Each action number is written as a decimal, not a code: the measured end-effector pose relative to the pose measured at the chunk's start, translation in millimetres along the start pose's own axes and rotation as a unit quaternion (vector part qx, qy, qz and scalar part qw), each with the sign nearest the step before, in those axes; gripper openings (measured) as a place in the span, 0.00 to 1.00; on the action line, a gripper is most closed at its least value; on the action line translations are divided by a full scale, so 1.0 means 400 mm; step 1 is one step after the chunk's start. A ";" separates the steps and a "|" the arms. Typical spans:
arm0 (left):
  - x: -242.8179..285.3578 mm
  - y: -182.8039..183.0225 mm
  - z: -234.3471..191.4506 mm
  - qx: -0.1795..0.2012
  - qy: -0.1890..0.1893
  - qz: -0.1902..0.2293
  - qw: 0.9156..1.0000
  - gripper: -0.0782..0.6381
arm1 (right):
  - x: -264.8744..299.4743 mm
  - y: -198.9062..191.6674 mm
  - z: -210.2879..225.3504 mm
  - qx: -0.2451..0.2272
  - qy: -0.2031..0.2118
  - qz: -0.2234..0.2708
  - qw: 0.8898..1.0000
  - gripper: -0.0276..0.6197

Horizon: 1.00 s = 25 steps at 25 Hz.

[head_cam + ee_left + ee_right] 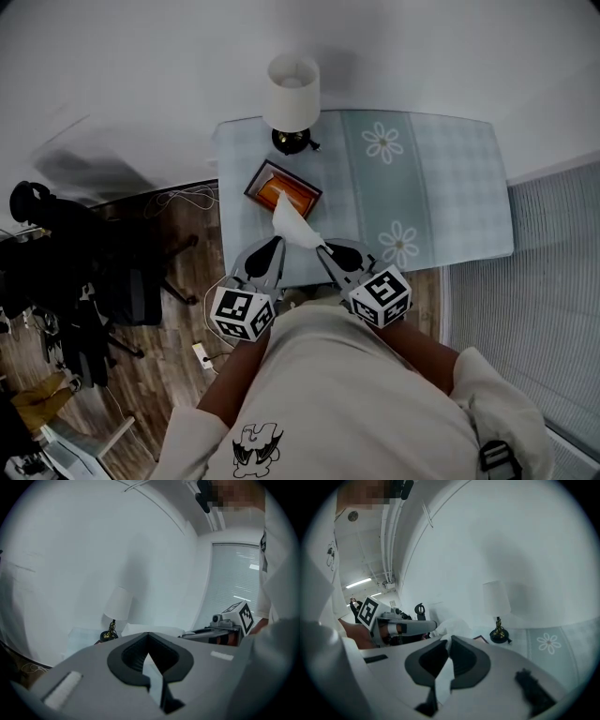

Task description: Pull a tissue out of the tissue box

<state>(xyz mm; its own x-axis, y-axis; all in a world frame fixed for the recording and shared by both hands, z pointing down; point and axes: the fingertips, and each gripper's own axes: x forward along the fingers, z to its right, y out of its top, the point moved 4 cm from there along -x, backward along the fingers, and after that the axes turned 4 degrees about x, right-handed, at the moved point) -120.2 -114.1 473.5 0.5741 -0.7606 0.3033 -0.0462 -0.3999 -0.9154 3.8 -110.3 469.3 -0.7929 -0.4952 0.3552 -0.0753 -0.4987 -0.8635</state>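
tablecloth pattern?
The tablecloth is pale blue with white daisies; best in head view.

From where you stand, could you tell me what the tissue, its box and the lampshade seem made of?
The tissue: thin white paper, matte, creased and folded. The tissue box: rigid, dark-rimmed, orange inside; wood or board, I cannot tell. The lampshade: matte white, smooth, likely fabric or paper.

On the table (450, 187), the lamp (292, 94) stands at the back left corner, with the tissue box (265, 180) just before it. The tissue (295, 223) reaches from the box to the right hand-held gripper (322, 247). The left hand-held gripper (277, 242) is just left of that.
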 end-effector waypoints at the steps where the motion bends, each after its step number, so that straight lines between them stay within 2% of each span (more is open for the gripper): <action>1: 0.002 -0.002 0.003 0.000 -0.001 -0.001 1.000 0.12 | 0.000 -0.005 0.003 0.000 -0.003 -0.003 1.000 0.07; 10: 0.016 -0.005 0.011 0.006 -0.006 -0.004 1.000 0.12 | 0.006 -0.002 0.018 -0.011 -0.018 -0.001 1.000 0.07; 25: 0.018 -0.019 0.022 -0.007 -0.009 -0.008 1.000 0.12 | 0.015 -0.008 0.015 -0.011 -0.027 -0.002 1.000 0.06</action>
<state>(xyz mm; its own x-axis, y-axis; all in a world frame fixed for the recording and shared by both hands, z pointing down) -108.6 -112.0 480.3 0.5891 -0.7453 0.3123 -0.0482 -0.4182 -0.9071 2.9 -115.8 476.4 -0.7589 -0.5315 0.3762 -0.0919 -0.4846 -0.8699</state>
